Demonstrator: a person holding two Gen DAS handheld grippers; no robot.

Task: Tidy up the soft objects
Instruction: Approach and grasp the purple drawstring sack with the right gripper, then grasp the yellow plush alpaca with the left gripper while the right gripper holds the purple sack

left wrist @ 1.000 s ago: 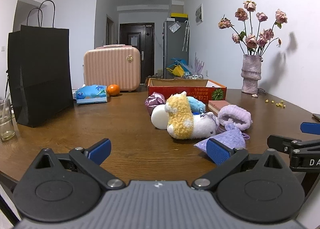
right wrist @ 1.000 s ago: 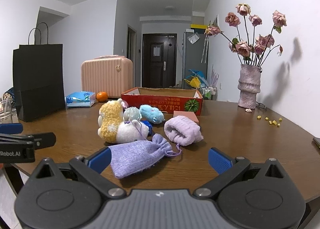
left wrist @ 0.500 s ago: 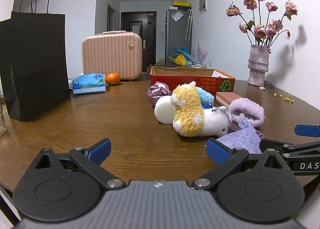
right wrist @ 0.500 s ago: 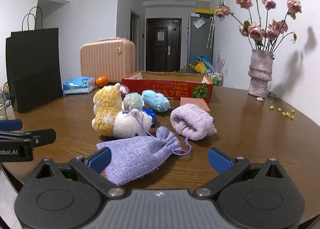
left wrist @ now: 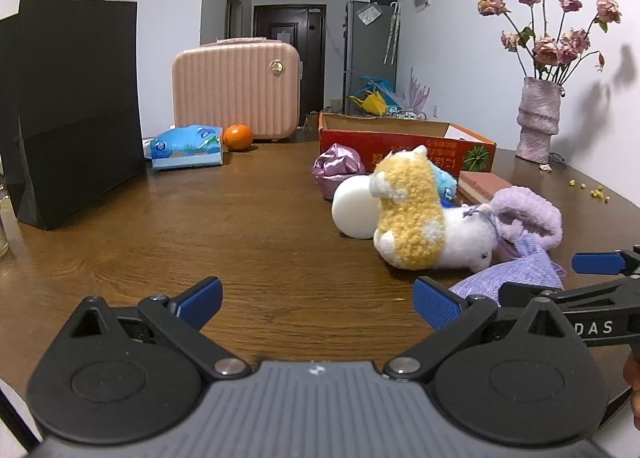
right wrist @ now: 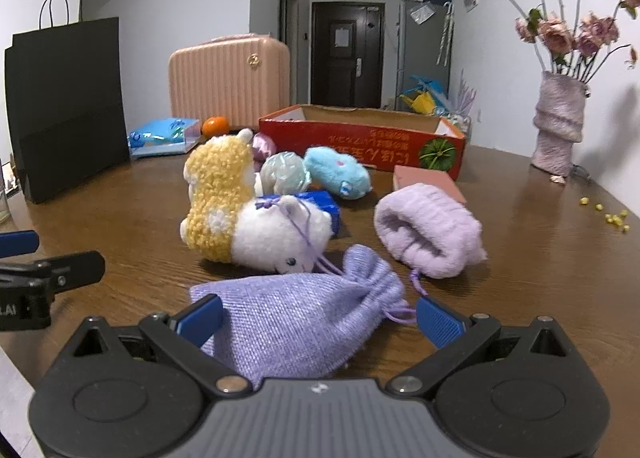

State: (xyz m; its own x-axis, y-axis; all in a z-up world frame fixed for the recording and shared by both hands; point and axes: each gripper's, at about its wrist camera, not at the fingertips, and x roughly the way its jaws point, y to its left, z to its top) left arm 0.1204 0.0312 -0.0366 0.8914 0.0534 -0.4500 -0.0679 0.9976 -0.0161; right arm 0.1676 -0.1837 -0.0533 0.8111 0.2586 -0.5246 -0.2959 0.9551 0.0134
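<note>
Closing in: right gripper (right wrist: pixel 318 316), jaws wide open and empty, now straddles the lilac drawstring pouch (right wrist: pixel 296 318), grasp looks next; left gripper (left wrist: pixel 316 300) open, idle.

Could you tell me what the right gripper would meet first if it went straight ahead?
Most likely the lilac drawstring pouch, which already lies between the open fingers of the right gripper; the white plush sits just beyond.

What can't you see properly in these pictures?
- Inside the red cardboard box: both views, its front wall hides it.
- Underside of the purple drawstring pouch: right wrist view, the right hand-held gripper covers its near end.
- Blue block: mostly behind the white plush.
</note>
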